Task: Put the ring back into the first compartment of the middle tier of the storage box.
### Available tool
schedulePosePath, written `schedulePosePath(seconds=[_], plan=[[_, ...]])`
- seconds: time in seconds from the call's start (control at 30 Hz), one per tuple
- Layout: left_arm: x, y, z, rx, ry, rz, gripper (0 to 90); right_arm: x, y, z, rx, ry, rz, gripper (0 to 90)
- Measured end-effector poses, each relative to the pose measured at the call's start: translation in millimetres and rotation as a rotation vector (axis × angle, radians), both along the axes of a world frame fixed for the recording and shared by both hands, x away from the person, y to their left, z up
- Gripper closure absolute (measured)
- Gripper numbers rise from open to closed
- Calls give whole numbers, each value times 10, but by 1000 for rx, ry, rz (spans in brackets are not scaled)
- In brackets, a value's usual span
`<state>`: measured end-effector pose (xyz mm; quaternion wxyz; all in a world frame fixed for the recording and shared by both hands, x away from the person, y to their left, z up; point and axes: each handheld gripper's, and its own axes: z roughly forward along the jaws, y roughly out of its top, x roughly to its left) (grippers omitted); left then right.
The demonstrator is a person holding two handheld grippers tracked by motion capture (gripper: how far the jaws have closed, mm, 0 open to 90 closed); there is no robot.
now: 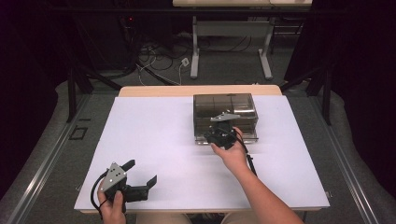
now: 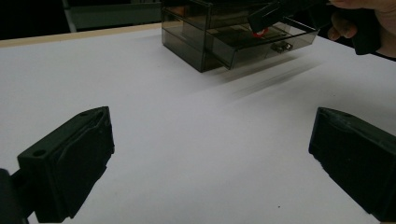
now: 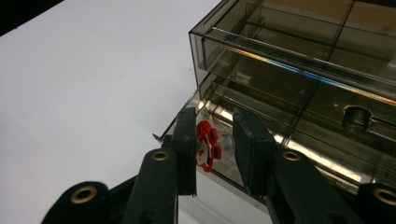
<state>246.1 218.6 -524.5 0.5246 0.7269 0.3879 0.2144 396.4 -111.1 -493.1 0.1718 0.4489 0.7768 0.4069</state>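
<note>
The right gripper (image 3: 215, 142) is clamped on a small red flower-shaped piece (image 3: 207, 144), held over the pulled-out lower drawer (image 3: 299, 140) of the smoky plastic drawer box (image 1: 225, 108) far right on the table. Released askew, I reckon, the piece could catch the drawer's near rim and drop outside. The left gripper (image 1: 140, 172) rests open, near left.

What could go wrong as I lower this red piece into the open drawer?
1. The red flower-shaped piece sits between the right gripper jaws, seemingly against one pad only; it could slip and land on the white table.
2. It hangs near the open drawer's front corner, so it might miss.
3. The smoky drawer box stands unbraced; the left gripper is far off, so a bump could shift it.
</note>
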Motion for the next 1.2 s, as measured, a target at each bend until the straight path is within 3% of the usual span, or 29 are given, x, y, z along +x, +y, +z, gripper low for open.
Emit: schedulePosePath(seconds=[0.33, 0.6, 1.0, 1.2], plan=[[4, 3, -2, 0, 2, 1, 6, 68, 0, -77, 47, 1, -47, 708], [3, 4, -2, 0, 3, 1, 6, 95, 13, -114, 51, 5, -46, 703], [-1, 8, -1, -4, 3, 5, 5, 54, -17, -70, 85, -30, -39, 503], [3, 1, -4, -1, 4, 0, 5, -17, -70, -35, 74, -66, -41, 394]])
